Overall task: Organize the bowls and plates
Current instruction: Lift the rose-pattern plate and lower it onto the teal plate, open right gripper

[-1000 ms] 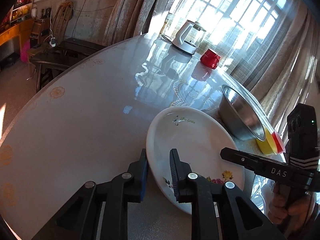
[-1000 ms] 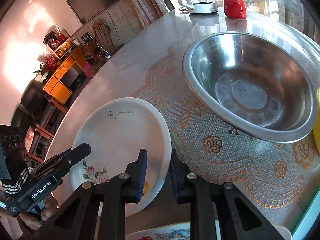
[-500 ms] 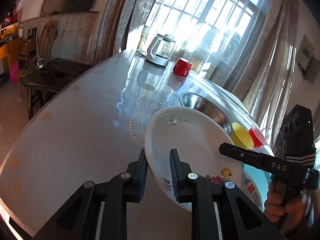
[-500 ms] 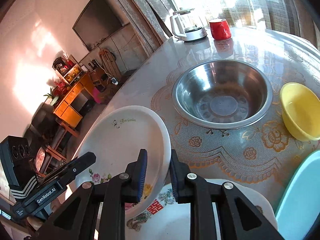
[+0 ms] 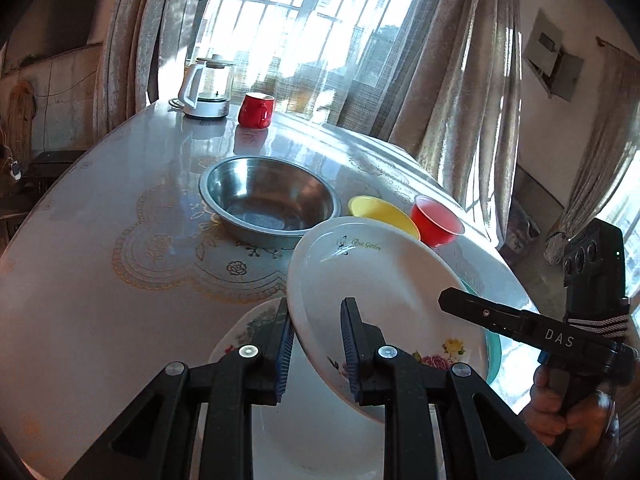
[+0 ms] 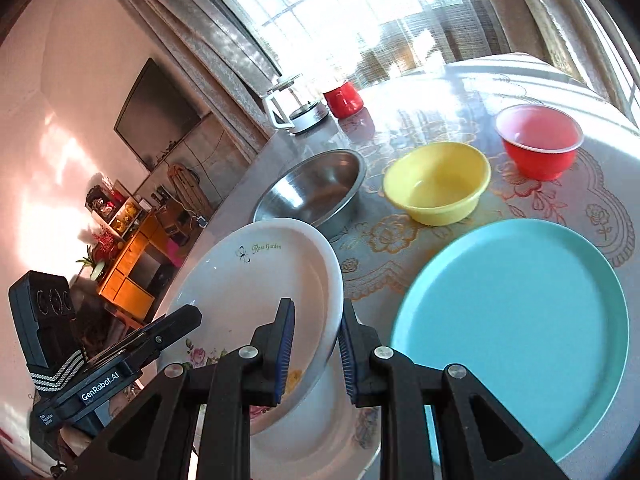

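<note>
The round table [image 5: 80, 280] is spreading away ahead of both sets of jaws, its covered top lying bare to the left of the left gripper [image 5: 316, 344] out to the curved near edge. The teal plate [image 6: 512, 320] is lying flat just right of the right gripper [image 6: 316, 348], its rim running close to the table's edge. The white flowered plate [image 5: 384, 292] is hanging tilted above the table, gripped on opposite rims: the left gripper is clenching its left edge, the right gripper is clenching its right edge. Under it, directly below both jaws, another patterned plate [image 5: 308, 436] is lying flat. Beyond the jaws the steel bowl [image 5: 270, 204] is sitting, then the yellow bowl [image 6: 438, 182] and red bowl [image 6: 538, 140] to its right, each apart. Far ahead, the kettle [image 5: 208, 88] and red mug [image 5: 256, 110] are standing near the table's far edge.
</note>
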